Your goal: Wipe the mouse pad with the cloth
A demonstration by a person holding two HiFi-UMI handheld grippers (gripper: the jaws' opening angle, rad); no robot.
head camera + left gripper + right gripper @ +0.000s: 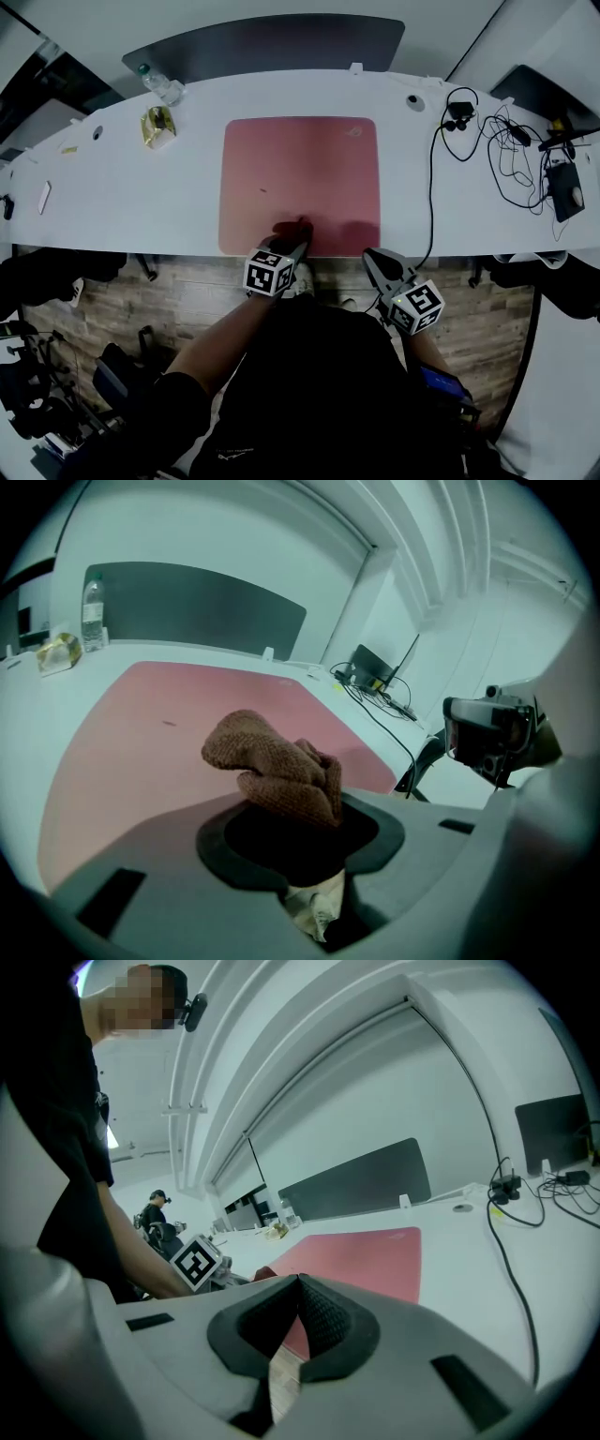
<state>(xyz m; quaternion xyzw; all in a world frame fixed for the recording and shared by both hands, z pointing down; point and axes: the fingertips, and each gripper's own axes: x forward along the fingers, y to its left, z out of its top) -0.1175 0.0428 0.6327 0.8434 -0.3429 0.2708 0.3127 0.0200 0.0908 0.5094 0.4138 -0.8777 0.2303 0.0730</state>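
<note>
The cloth (pixel 292 228) (pixel 277 766), brown and bunched, sits at the near edge of the pink mouse pad (pixel 300 178) (pixel 141 724) (pixel 366 1251), clamped in the left gripper (pixel 292 246) (pixel 300 827), whose jaws are closed on its lower folds. The pad lies flat in the middle of a white desk (pixel 141 197). The right gripper (pixel 378 262) (pixel 300 1312) hangs just off the desk's near edge, beside the pad's right corner, its jaws pressed together with nothing between them. Tangled black cables (pixel 506 155) lie at the desk's right end, and a clear bottle (pixel 159 84) (pixel 91 616) stands at the far left.
</note>
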